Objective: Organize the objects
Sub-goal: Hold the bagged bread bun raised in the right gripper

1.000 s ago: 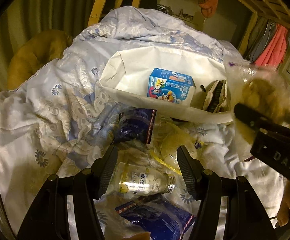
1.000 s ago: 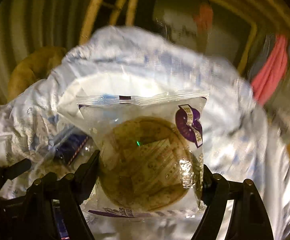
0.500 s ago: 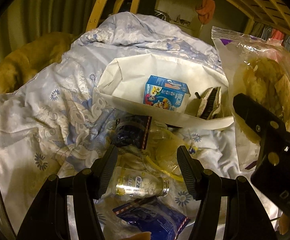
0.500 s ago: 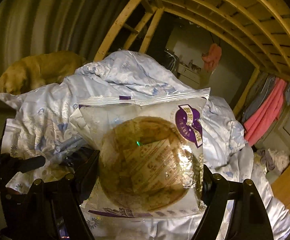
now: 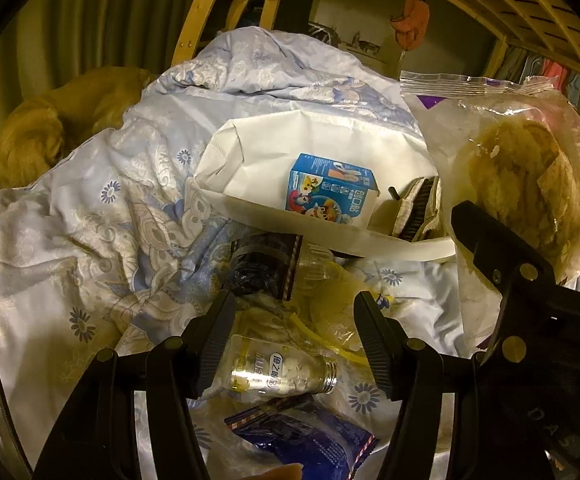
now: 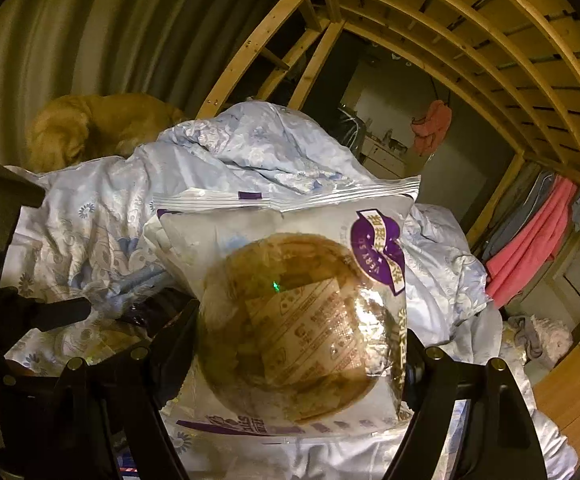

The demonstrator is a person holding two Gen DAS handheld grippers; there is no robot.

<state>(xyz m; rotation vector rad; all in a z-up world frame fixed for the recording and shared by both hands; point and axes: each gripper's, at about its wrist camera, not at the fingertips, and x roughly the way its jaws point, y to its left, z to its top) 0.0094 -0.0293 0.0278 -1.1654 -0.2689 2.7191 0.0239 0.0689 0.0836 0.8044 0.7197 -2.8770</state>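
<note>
2 grippers: right gripper jaws clamp pastry packet; left gripper jaws wide, empty, over bottle.

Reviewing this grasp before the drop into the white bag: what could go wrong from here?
1. The right gripper pinches the bread packet by its sides; the soft bread may crush or slip.
2. The white bag is floppy and half-collapsed; the packet may catch its rim.
3. The left gripper hovers open over the glass bottle, crowding the path.

Both wrist views look steeply down over the floral quilt; shared: bread packet close at three o'clock.
</note>
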